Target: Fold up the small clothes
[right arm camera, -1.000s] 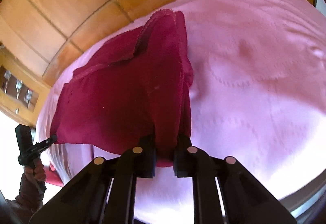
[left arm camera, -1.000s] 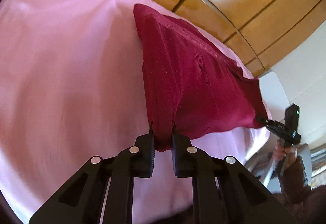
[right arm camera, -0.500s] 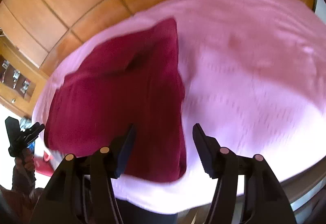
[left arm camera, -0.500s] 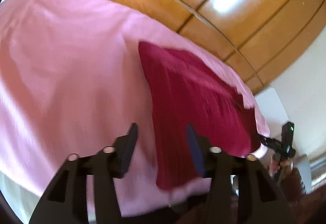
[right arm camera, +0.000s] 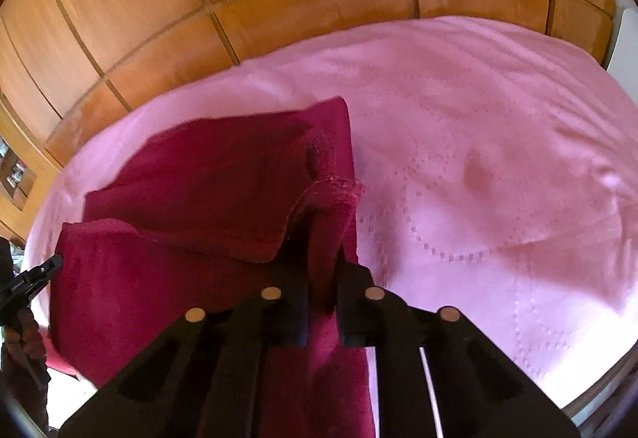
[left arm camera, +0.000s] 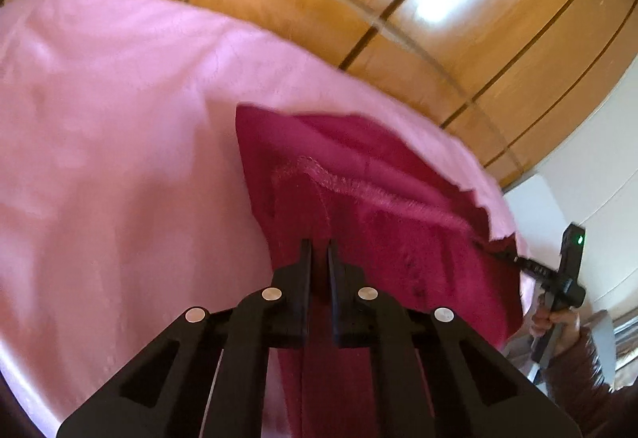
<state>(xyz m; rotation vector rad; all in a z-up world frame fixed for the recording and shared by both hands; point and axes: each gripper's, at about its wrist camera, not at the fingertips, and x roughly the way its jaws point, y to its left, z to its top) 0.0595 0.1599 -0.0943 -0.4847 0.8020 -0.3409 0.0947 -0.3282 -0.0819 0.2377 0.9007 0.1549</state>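
Both claws, left (left arm camera: 319,250) and right (right arm camera: 323,258), pinch near corners of the crimson cloth (left arm camera: 379,222), lifted partly off the pink bed (left arm camera: 119,158) and sagging between them.

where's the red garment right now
The red garment lies on the pink bedspread near the wooden panelling, pinched by the left gripper and right gripper.
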